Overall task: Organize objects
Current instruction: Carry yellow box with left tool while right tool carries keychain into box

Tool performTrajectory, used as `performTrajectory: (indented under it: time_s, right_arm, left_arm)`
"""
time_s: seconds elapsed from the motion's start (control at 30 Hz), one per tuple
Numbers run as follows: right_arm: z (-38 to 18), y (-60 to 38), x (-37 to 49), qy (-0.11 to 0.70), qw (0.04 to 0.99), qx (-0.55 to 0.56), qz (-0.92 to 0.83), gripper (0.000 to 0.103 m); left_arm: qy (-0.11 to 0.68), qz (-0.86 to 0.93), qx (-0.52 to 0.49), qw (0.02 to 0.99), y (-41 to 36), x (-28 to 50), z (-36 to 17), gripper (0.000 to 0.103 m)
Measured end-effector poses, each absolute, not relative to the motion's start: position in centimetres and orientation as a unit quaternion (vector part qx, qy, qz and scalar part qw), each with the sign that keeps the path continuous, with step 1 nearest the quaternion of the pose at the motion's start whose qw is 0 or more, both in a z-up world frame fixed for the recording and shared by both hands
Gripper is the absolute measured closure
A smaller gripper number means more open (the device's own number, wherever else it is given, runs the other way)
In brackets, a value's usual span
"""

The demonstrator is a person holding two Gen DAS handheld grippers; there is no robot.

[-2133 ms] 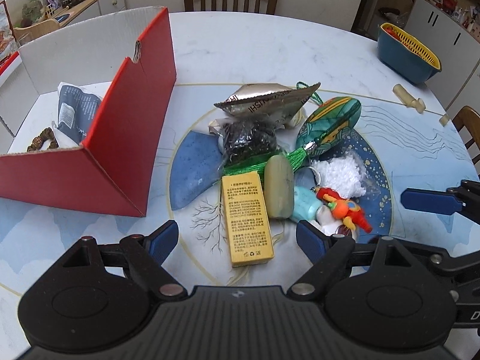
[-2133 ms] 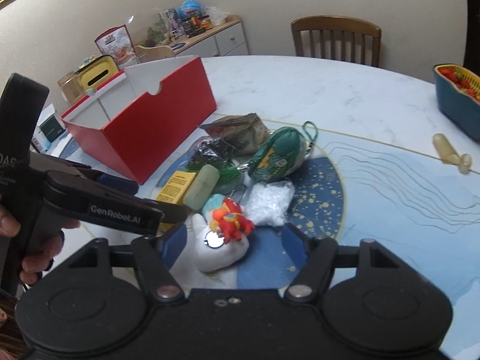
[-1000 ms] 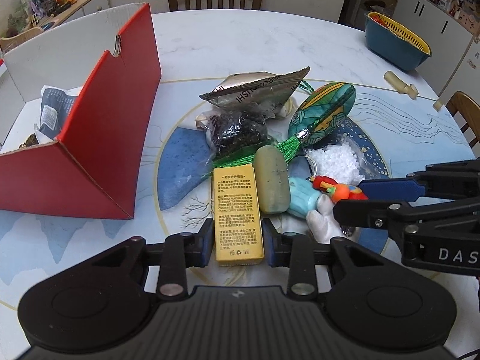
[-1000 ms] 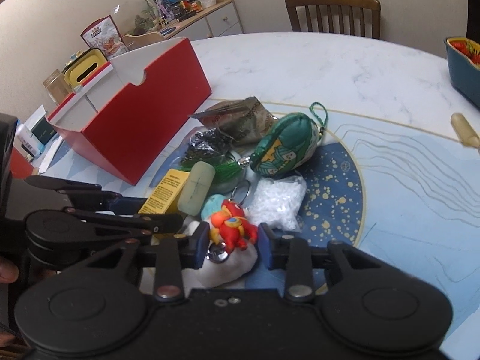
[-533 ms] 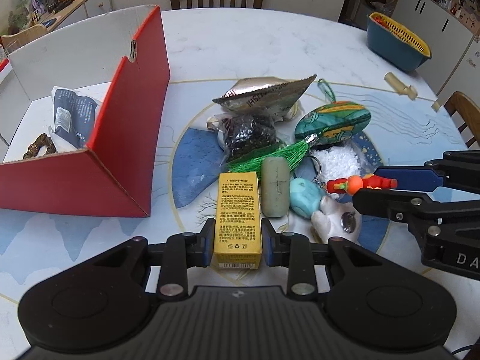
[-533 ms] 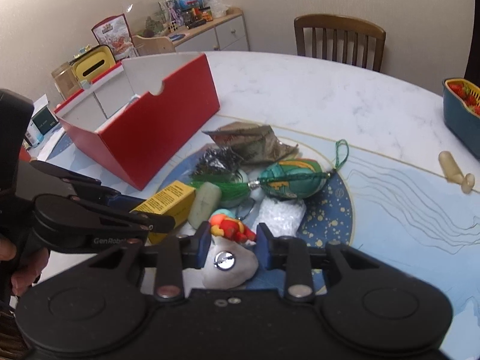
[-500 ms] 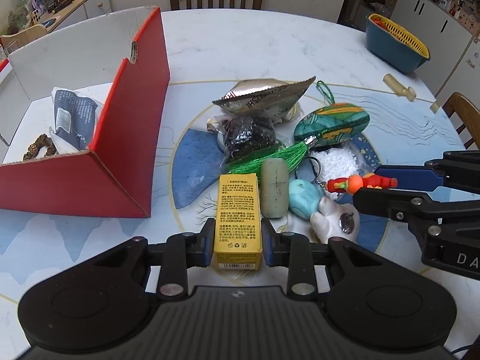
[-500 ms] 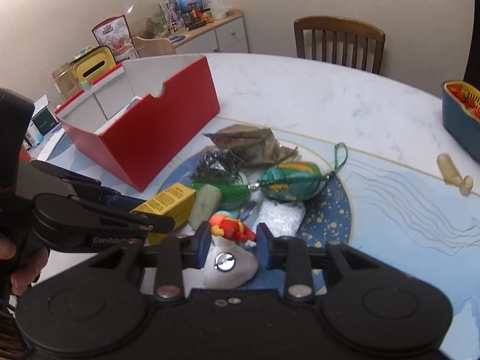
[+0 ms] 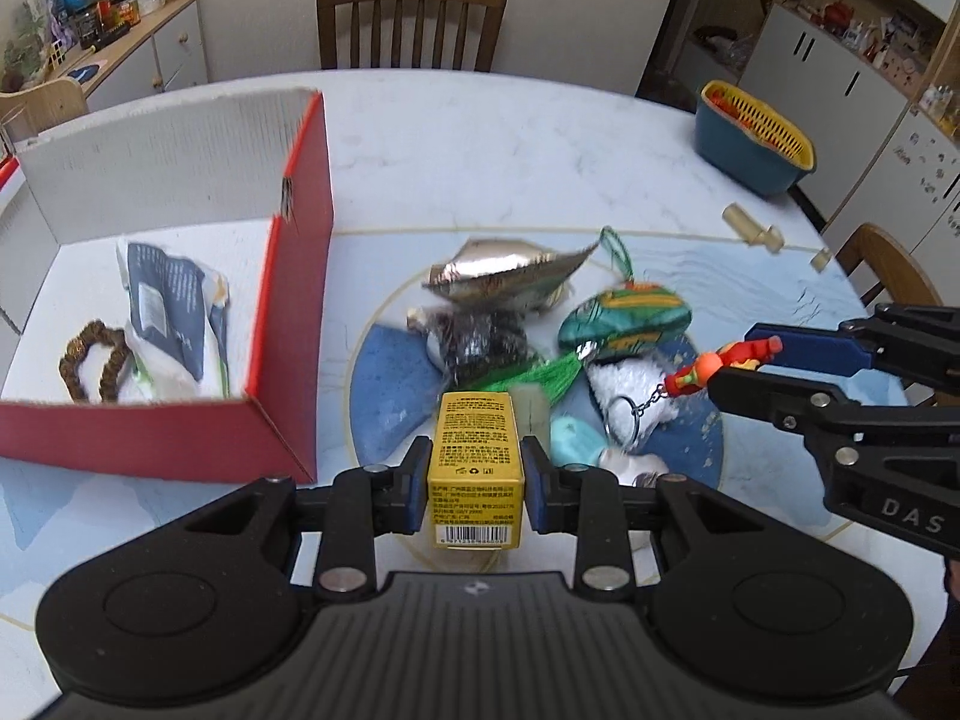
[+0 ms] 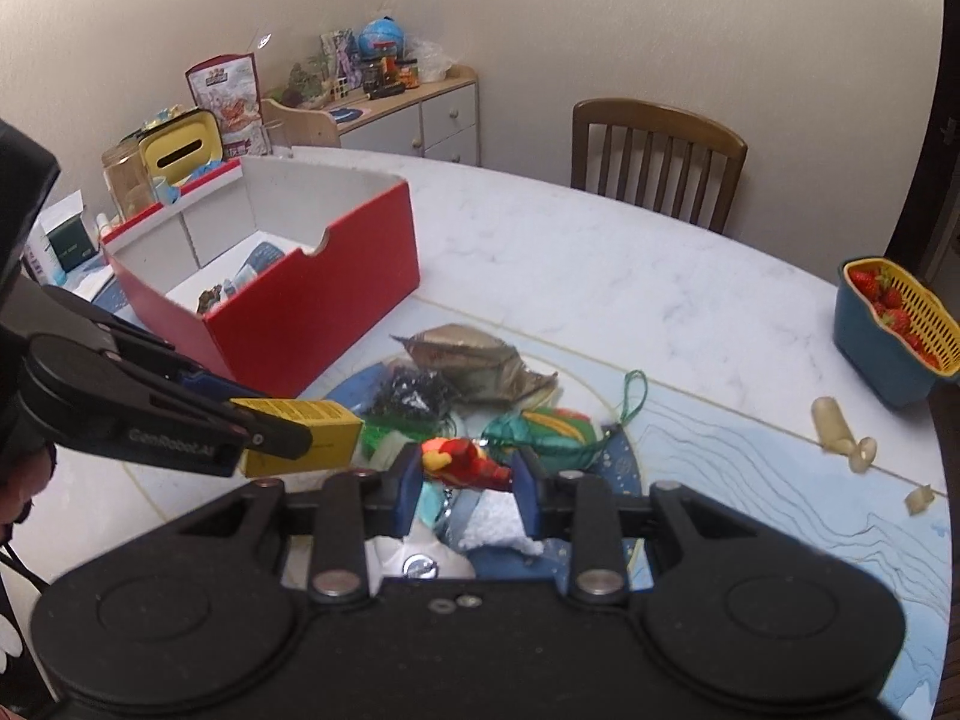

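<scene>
The left tongs (image 9: pixel 474 476) are squeezing the yellow box (image 9: pixel 476 461), and the right tongs (image 10: pixel 465 476) are pinching the red toy (image 10: pixel 462 463). Both are lifting off the pile. Next, they are likely going to the red bin (image 9: pixel 282 324), left of the left tongs

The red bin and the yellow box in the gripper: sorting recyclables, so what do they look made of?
The red bin looks like cardboard: matte red outside, plain grey-white inside, with thin folded walls and a cut notch. The yellow box looks like thin printed paperboard, slightly glossy, with sharp folded edges, black text and a barcode.
</scene>
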State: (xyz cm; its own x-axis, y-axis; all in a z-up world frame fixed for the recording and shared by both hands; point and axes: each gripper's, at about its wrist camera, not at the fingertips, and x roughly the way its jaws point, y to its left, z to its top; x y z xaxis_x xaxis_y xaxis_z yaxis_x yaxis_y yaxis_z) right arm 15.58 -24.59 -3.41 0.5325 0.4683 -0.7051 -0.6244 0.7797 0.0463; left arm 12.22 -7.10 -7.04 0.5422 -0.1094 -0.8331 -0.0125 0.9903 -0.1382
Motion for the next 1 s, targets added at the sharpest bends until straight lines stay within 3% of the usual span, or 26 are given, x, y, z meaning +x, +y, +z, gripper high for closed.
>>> performTrajectory:
  time_s: [0.47, 1.0]
  right_arm:
    - [0.9, -21.2, 16.5, 0.322, 0.889, -0.097, 0.311, 0.072]
    - [4.1, -12.0, 17.8, 0.280, 0.891, -0.108, 0.340, 0.072]
  left_arm:
    - [0.427, -0.040, -0.081, 0.900, -2.6, 13.1, -1.8, 0.073]
    - [0.391, 0.017, -0.088, 0.916, 8.7, 13.8, 1.6, 0.073]
